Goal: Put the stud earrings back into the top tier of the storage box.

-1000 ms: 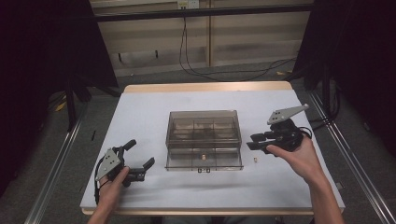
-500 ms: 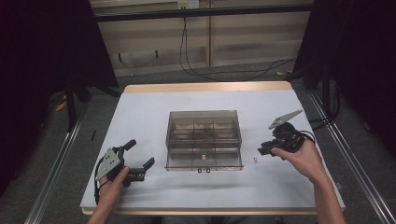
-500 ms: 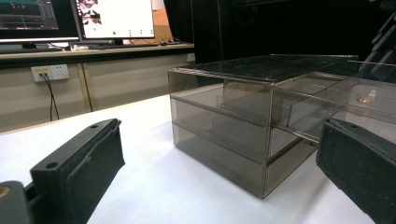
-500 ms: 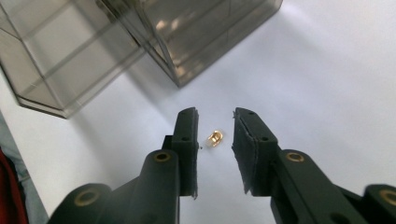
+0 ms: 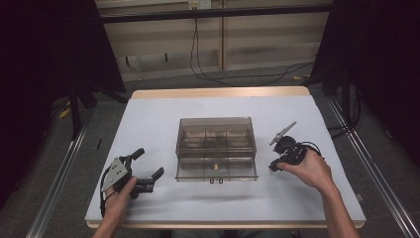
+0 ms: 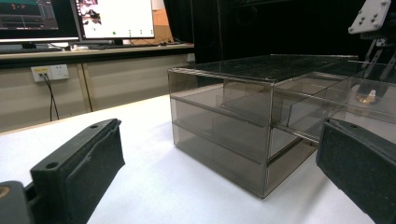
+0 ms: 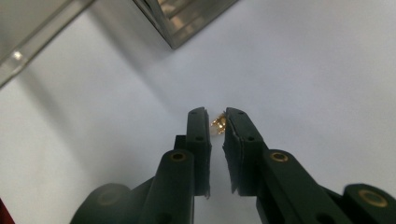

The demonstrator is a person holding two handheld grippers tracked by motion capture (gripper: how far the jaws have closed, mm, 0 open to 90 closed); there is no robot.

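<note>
Two hand-held grippers out: right hand-held gripper (image 7: 218, 125) nipping a small brass piece (image 7: 217, 124) off the tabletop (image 5: 163, 119). Left hand-held gripper (image 5: 148, 172) spread wide, idle. Next, probably: lift into the organizer's open drawer (image 5: 216, 167).

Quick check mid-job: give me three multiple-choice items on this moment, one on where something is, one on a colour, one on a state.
1. Where is the drawer box?
A. between the two tongs
B. at the table's far left corner
C. on the floor

2. What colour is the small part at the right tongs?
A. blue
B. gold
C. red

3. How do the left tongs stand?
A. wide open
B. shut on the box
C. shut on a cable

A: one gripper on each side. B: it glints gold. A: jaws far apart.
</note>
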